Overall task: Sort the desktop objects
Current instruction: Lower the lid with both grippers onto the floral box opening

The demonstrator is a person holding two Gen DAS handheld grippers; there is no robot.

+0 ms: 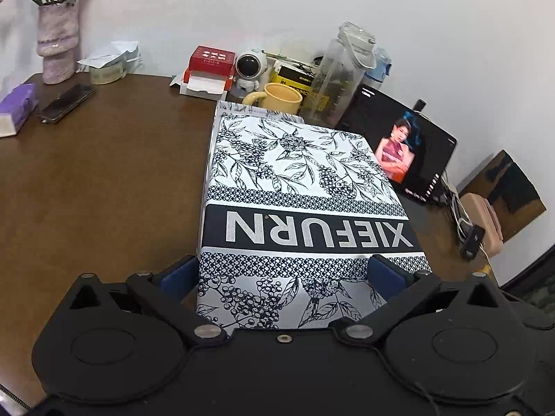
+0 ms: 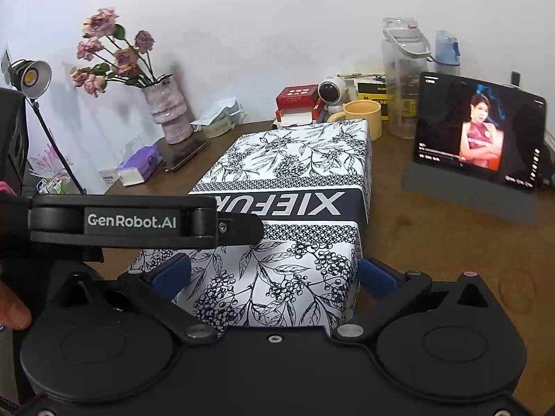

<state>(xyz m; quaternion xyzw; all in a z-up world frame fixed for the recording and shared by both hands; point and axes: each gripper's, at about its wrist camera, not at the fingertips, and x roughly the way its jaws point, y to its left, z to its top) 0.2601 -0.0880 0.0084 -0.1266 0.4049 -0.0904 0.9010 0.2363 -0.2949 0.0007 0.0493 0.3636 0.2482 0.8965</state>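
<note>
Jaws of both grippers spread wide, straddling the near end of the patterned XIEFURN box (image 1: 305, 187), blue pads (image 1: 385, 274) against its sides. Left gripper (image 1: 282, 274), right gripper (image 2: 274, 274). Box flat on brown counter (image 1: 104, 180), mug (image 1: 277, 98) behind.

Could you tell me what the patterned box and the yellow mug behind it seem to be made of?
The XIEFURN box looks like printed cardboard with a slight sheen: crisp folded edges and flat printed faces. The yellow mug is probably glazed ceramic, going by its thick rim and smooth, even surface, though plastic cannot be ruled out.
</note>
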